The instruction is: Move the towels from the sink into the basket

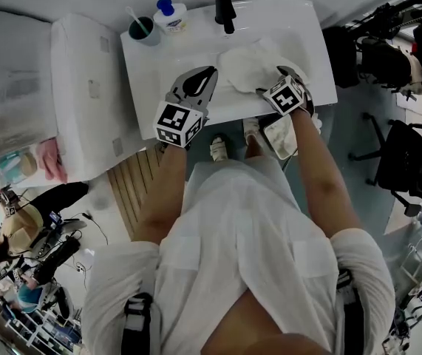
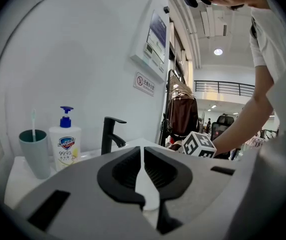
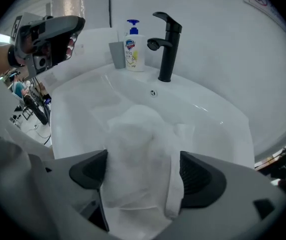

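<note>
White cloth fills the right gripper view: a towel (image 3: 132,134) is seen crumpled in the sink (image 1: 148,69), so nothing can be counted as moved, and the whole carry is judged to be left. The right gripper (image 3: 145,171) is tipped down over it, jaws spread wide on either side of the folds, with no squeeze to be seen (a pinch looks due next). The left gripper (image 2: 142,156) is held near level at the front rim, jaws closed against each other, with nothing evidently caught between them. No basket can be found in any view, so its contents cannot be told. Only one heap is made out in the sink; whether it is one towel or several cannot be settled. Beside the tap (image 1: 225,9), a cup (image 1: 144,30) is stood with a toothbrush (image 2: 33,120) in it, a soap bottle (image 1: 171,15) just beside.
</note>
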Demonstrator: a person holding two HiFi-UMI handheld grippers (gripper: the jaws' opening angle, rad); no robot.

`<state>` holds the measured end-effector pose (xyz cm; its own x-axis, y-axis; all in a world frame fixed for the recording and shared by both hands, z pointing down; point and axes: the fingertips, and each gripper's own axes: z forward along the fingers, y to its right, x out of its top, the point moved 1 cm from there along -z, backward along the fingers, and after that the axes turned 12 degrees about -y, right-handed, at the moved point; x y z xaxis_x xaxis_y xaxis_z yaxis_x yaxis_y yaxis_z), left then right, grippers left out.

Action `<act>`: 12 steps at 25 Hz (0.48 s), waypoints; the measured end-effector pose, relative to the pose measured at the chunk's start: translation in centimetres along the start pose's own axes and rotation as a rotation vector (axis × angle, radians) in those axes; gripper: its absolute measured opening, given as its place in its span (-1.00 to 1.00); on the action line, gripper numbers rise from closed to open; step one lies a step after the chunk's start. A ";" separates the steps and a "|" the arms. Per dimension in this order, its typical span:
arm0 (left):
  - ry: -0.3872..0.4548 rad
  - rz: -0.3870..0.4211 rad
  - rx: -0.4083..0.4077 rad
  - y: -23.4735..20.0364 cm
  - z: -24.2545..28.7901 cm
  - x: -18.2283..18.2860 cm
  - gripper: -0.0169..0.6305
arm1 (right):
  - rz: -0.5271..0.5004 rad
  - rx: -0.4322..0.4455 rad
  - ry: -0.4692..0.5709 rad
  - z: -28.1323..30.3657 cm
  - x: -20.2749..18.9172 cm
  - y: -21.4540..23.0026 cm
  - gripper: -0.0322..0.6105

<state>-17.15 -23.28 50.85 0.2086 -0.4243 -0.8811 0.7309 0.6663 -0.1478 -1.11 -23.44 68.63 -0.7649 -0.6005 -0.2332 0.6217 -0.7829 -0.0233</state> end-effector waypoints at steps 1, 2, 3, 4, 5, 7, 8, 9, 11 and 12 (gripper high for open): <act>-0.002 0.001 -0.001 0.0 0.4 0.2 -0.86 | 0.000 0.019 -0.011 0.4 0.1 0.2 0.40; -0.005 0.001 -0.002 0.0 0.8 0.4 -0.86 | -0.002 0.038 -0.026 0.7 0.0 0.4 0.40; -0.009 0.000 -0.004 0.1 1.2 0.5 -0.86 | -0.004 0.057 -0.044 1.1 -0.1 0.5 0.40; -0.013 -0.001 -0.006 0.2 1.6 0.6 -0.86 | -0.007 0.072 -0.064 1.6 -0.2 0.6 0.40; -0.018 0.000 -0.009 0.3 2.0 0.7 -0.86 | -0.013 0.085 -0.083 2.1 -0.4 0.8 0.40; -0.023 0.004 -0.010 0.2 2.9 1.0 -0.86 | -0.031 0.109 -0.113 3.0 -0.2 1.0 0.40; -0.024 0.004 -0.009 0.1 3.3 1.1 -0.86 | -0.041 0.121 -0.126 3.3 -0.1 1.1 0.40; -0.025 0.002 -0.006 -0.1 3.6 1.2 -0.86 | -0.052 0.131 -0.138 3.5 0.0 1.0 0.39; -0.029 -0.003 0.001 -0.3 4.0 1.2 -0.86 | -0.075 0.144 -0.160 4.1 0.2 0.9 0.39; -0.030 -0.005 0.004 -0.5 4.2 1.3 -0.86 | -0.087 0.146 -0.170 4.3 0.3 1.0 0.39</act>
<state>-14.53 -26.74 51.69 0.2246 -0.4456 -0.8666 0.7344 0.6619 -0.1500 -1.44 -25.13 72.75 -0.8394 -0.5390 -0.0692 0.5309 -0.8406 0.1078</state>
